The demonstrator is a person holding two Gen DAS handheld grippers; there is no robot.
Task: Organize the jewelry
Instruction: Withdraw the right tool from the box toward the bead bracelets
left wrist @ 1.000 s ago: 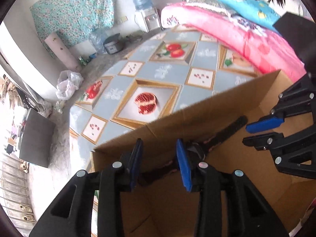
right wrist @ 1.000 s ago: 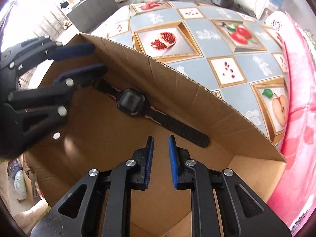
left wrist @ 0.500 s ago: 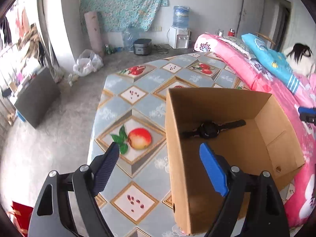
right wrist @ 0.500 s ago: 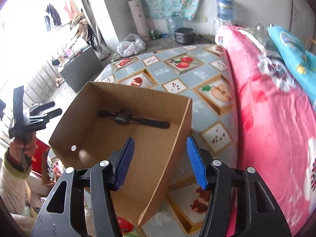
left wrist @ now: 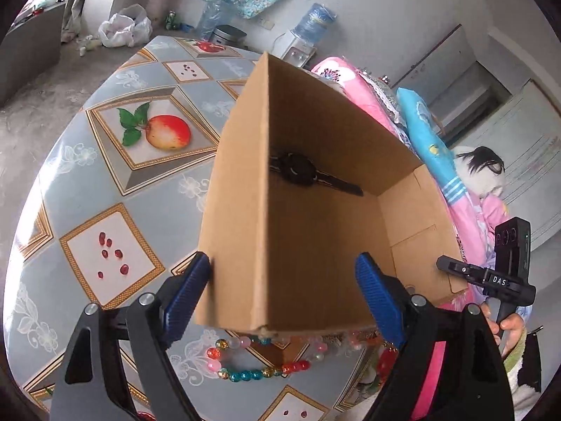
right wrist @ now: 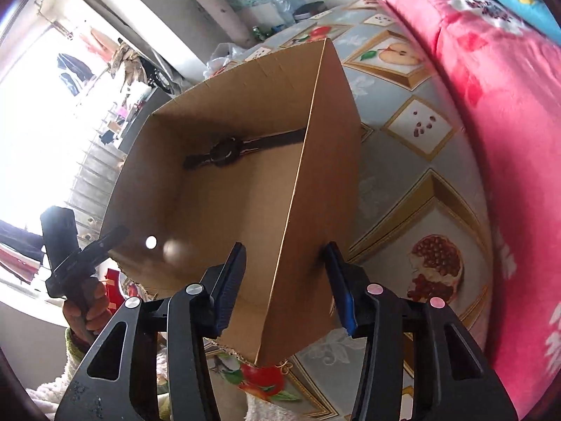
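An open cardboard box point(left wrist: 315, 133) point(right wrist: 326, 182) stands on the table, and a black wristwatch point(left wrist: 298, 170) point(right wrist: 226, 151) lies flat inside by its far wall. My left gripper point(left wrist: 282, 261) is open wide and straddles the box's near left corner, one finger outside and one inside. The jaws of my right gripper point(right wrist: 283, 248) are closing, with the box's near right wall between them; the pads do not visibly press on it. A strand of coloured beads point(left wrist: 252, 365) lies on the table, partly under the box's near edge. Each gripper, held by a hand, shows in the other's view.
The table point(left wrist: 105, 182) carries a grey-blue cloth with fruit pictures. A pink blanket point(right wrist: 508, 112) and a blue pillow point(left wrist: 427, 140) lie along its right side. On the floor beyond are a white plastic bag point(left wrist: 122, 29) and a water dispenser point(left wrist: 312, 31).
Both grippers have drawn back out of the box and opened. The left one let go of the watch strap, and the watch now lies alone in the box. Both have rolled.
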